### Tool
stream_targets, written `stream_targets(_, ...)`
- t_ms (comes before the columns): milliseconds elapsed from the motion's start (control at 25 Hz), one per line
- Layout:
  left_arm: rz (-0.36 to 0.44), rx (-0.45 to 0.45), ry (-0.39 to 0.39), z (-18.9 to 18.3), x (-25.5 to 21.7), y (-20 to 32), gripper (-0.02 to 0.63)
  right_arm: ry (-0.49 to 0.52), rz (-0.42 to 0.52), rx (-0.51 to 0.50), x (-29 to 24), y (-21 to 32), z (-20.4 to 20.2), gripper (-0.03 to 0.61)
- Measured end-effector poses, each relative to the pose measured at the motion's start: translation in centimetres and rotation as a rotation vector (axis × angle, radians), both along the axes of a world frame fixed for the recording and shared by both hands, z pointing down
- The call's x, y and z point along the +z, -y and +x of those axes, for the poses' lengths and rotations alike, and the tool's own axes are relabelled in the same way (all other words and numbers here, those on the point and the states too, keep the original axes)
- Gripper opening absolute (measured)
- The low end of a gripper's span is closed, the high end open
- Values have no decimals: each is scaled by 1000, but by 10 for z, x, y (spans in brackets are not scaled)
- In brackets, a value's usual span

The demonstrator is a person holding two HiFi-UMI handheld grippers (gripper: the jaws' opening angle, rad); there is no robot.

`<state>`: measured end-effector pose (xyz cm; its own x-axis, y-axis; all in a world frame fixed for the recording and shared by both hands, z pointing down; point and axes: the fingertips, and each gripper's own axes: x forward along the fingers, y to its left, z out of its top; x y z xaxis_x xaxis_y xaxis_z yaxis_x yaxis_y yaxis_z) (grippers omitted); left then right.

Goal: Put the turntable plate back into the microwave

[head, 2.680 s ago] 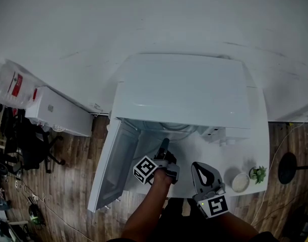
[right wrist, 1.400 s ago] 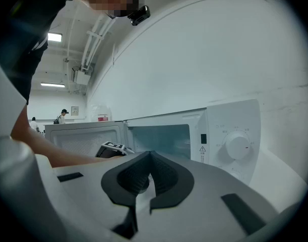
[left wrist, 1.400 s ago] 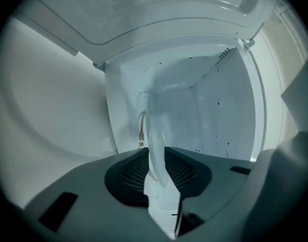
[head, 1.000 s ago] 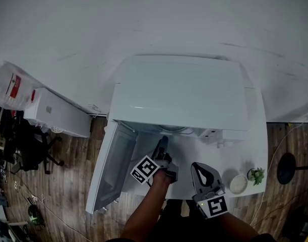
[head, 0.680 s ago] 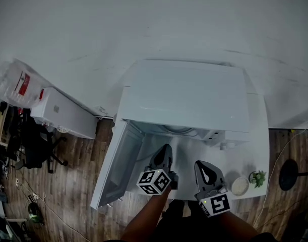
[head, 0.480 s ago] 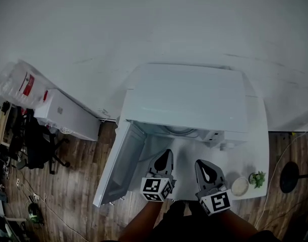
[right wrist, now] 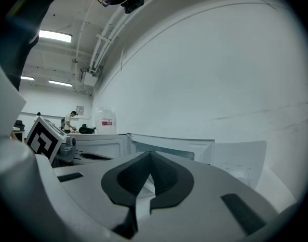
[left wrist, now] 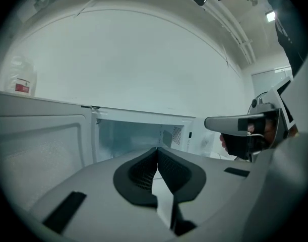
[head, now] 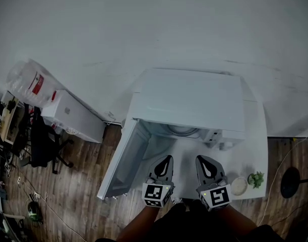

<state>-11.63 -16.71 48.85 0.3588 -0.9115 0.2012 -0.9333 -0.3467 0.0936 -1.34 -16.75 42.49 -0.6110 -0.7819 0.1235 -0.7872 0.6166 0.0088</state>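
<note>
The white microwave (head: pixel 191 102) stands on a white table with its door (head: pixel 124 158) swung open to the left. Inside the cavity I see only the front arc of the glass turntable plate (head: pixel 182 130). My left gripper (head: pixel 166 159) is in front of the opening, outside it, shut and empty. My right gripper (head: pixel 202 159) is level beside it, also shut with nothing held. In the left gripper view the closed left gripper (left wrist: pixel 157 153) points at the open cavity (left wrist: pixel 136 135). In the right gripper view the right gripper (right wrist: pixel 150 158) faces the microwave's control side (right wrist: pixel 239 160).
A small white bowl (head: pixel 239 186) and a little green plant (head: pixel 256 178) sit on the table's front right corner. A white box (head: pixel 73 116), a plastic bag (head: pixel 30 79) and a black chair (head: pixel 43 145) are on the left. A black round stand base (head: pixel 291 175) is at the right.
My left gripper pulled back out of the microwave opening, rose, rolled until its marker cube faces up, and its jaws shut. The right gripper rose slightly.
</note>
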Motion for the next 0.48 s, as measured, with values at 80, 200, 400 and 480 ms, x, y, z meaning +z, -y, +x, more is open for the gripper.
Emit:
stream_targets(80,-3,3,4,1,-2,-2,20,1,11,2,-3,0,-1,18)
stream_targets(200,-3,3,-6,4,-8,1,20,-7,18,9,-5,1,-2,18)
stream_targets(400,-23,-10,-40,8,-11,4,20,-10,29,10,-6,-1,-4,18)
stream_targets(480,-26,-10,-32,9,-10,3,20,-13,23,13,-3,-2,-2,18)
